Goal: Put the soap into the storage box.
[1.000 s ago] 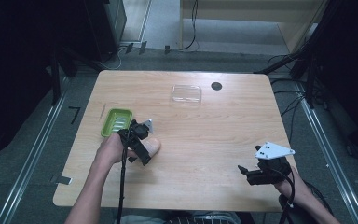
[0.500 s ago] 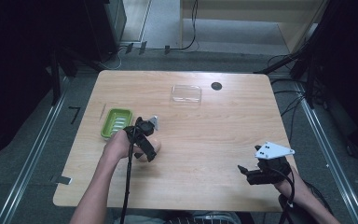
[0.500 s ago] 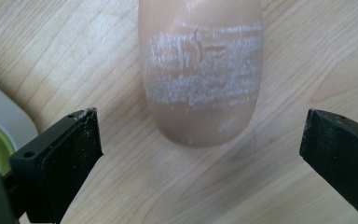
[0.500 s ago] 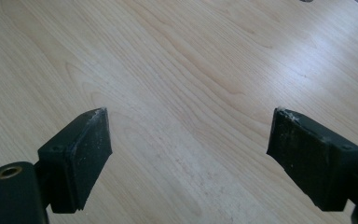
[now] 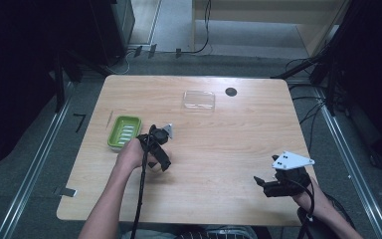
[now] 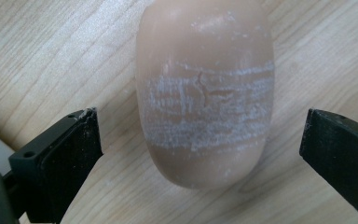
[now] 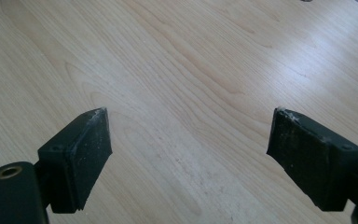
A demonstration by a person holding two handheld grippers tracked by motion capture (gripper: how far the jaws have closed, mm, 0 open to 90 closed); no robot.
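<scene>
Left gripper (image 6: 200, 154) over a bar of soap (image 6: 205, 93) — jaws spread wide.

The tan soap lies flat on the table (image 5: 219, 149) between the open jaws, touching neither, just beside the green soap dish (image 5: 124, 132). The right gripper (image 7: 189, 158) sits well apart near the table's front edge — jaws open, holding nothing.

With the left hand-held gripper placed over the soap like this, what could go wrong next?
1. The soap is rounded and smooth; the jaws of the left hand-held gripper stand open on either side, not touching, so it may squirt out when squeezed.
2. The jaws flank its near end, not its middle, so it may pivot.
3. The green dish sits close by; a swing might knock it.
</scene>
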